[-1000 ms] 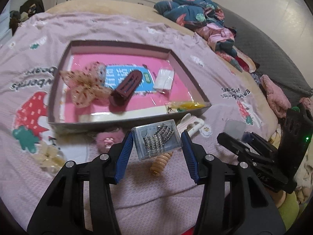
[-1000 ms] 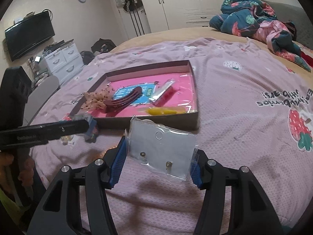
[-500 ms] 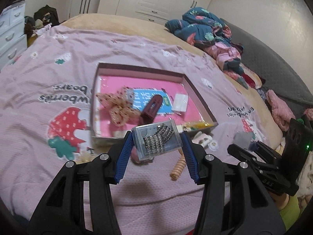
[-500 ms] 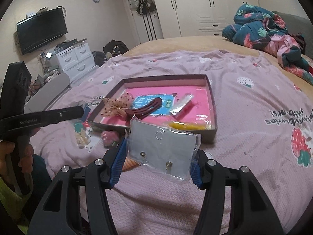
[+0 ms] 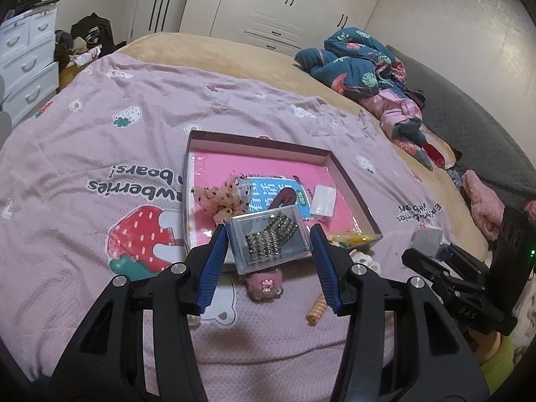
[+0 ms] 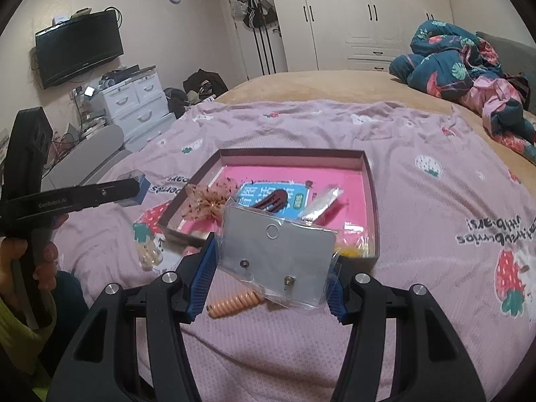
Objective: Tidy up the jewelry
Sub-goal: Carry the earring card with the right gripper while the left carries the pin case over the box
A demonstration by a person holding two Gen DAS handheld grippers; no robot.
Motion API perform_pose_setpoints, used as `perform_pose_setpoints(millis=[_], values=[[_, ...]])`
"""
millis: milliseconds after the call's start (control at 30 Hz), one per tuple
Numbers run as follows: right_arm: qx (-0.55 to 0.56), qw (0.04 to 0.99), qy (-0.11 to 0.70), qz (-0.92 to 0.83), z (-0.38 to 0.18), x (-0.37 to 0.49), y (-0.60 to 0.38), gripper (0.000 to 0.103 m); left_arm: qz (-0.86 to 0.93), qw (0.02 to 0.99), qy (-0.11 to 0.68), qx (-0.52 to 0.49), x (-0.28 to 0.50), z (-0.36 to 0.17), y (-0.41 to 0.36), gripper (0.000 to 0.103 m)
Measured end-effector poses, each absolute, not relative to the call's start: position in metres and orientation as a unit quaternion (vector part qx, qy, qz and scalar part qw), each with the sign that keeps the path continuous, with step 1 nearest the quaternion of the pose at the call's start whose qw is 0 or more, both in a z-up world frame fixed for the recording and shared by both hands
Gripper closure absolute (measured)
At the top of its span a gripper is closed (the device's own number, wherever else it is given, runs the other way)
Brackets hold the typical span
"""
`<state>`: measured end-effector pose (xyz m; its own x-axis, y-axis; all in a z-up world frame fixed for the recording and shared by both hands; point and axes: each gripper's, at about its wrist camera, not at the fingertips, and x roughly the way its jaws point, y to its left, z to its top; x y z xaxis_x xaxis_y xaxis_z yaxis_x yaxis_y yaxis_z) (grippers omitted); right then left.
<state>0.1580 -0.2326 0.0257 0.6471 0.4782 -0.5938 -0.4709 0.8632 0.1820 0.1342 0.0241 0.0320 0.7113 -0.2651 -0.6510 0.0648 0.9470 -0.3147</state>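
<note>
Both tools have risen — left tool [image 5: 268,244] clamps clear box [image 5: 267,238], right tool [image 6: 273,261] earring card [image 6: 278,261].

The clear case [image 5: 268,239] between the left jaws hid the near part of the dark red hair clip [image 5: 284,197] beyond them. Beyond the right jaws, the grey earring card [image 6: 278,251] covered the tray's near wall [image 6: 373,201]. Lettering on the blue card [image 6: 261,192] past it was too small to read.
</note>
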Motion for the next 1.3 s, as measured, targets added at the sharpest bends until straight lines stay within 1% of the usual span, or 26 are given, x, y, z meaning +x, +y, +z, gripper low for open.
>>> perform_pose_setpoints(millis=[367,633,967,1300], values=[[0.0,0.914,0.311,0.259,0.061,0.19,-0.228,0.048,-0.091,0.918,0.363,-0.13,0.16,0.054,0.022,0.061],[0.003,0.919,0.31,0.246,0.066,0.227,-0.233,0.048,-0.098,0.916,0.372,-0.117,0.187,0.055,0.01,0.061],[0.003,0.916,0.318,0.244,0.049,0.262,-0.231,0.048,-0.086,0.905,0.4,-0.115,0.212,0.031,0.005,0.061],[-0.002,0.902,0.36,0.238,0.004,0.281,-0.23,0.048,-0.072,0.887,0.442,-0.112,0.23,-0.01,0.001,0.061]])
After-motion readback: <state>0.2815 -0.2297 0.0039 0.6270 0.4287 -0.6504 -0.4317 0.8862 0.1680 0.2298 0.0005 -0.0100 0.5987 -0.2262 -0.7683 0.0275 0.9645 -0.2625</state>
